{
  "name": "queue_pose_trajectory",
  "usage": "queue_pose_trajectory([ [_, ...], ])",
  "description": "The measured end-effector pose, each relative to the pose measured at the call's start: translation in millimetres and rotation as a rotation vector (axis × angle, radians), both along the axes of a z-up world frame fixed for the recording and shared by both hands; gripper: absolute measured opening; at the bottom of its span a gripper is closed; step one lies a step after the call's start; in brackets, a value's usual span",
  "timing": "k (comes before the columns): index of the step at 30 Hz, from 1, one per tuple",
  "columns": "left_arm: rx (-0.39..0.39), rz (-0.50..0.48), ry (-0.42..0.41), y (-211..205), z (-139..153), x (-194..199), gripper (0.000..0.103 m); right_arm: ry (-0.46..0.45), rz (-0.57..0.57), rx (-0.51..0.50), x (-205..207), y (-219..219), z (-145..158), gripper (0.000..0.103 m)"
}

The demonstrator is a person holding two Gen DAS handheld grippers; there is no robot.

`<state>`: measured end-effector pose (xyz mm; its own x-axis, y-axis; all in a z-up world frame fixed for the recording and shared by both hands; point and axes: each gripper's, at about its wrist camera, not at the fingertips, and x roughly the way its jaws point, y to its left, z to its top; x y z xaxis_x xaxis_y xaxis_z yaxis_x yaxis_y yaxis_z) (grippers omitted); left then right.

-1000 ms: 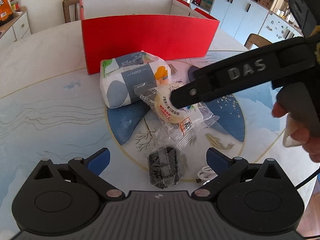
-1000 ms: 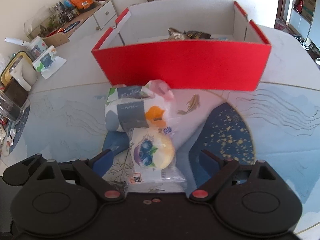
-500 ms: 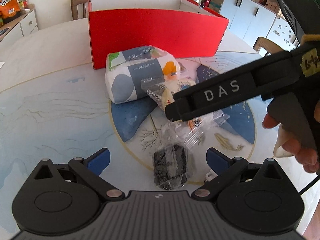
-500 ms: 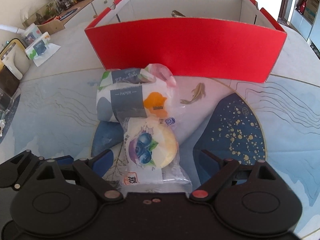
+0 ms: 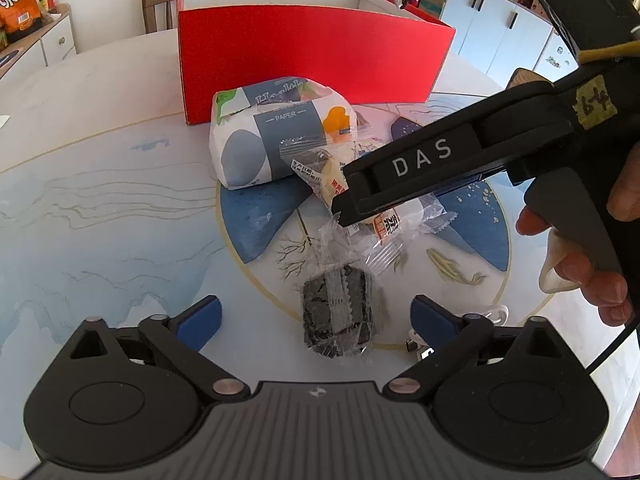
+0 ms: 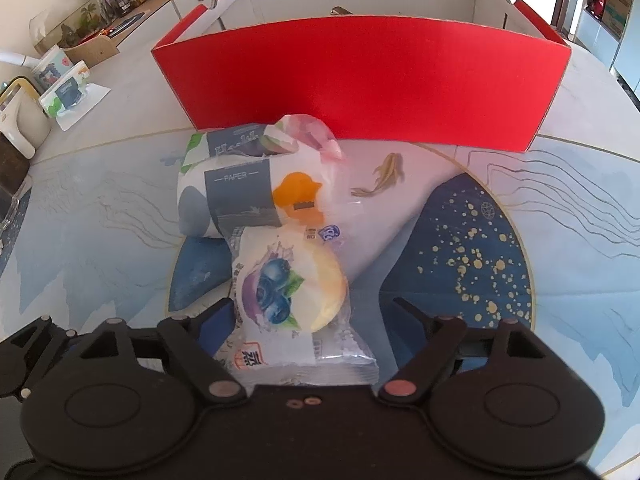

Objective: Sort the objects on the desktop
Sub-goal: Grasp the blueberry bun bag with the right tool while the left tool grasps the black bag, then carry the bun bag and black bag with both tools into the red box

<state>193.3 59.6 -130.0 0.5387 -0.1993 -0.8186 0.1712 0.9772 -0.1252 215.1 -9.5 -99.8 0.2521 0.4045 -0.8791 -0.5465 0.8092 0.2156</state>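
Before the red box (image 6: 360, 80), a blueberry pastry packet (image 6: 292, 292) is being closed on by the right gripper (image 6: 308, 316); lifting should follow once it is gripped.

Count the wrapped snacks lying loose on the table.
2. A blueberry bun lies against the tissue pack, between the closing right gripper fingers. A dark cake lies between the closing left gripper fingers. Others may be hidden.

box: on the table (image 6: 580, 240), at the far side (image 6: 360, 80)
tissue pack: just before the box (image 6: 240, 196)
bun packet: nearer, touching the tissue pack (image 6: 288, 292)
biscuit packet: nearest, near the bun packet (image 5: 338, 312)
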Motion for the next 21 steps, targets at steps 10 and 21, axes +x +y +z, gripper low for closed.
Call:
queue_pose_trajectory([
  [10, -0.034, -0.014, -0.009, -1.9, 6.1, -5.6, 0.061, 0.002, 0.013, 0.004, -1.2, 1.8, 0.6, 0.064],
  [21, -0.079, -0.013, 0.003, 2.2, 8.5, -4.8, 0.034, 0.001, 0.015, 0.016, -2.9, -2.8, 7.0, 0.051],
])
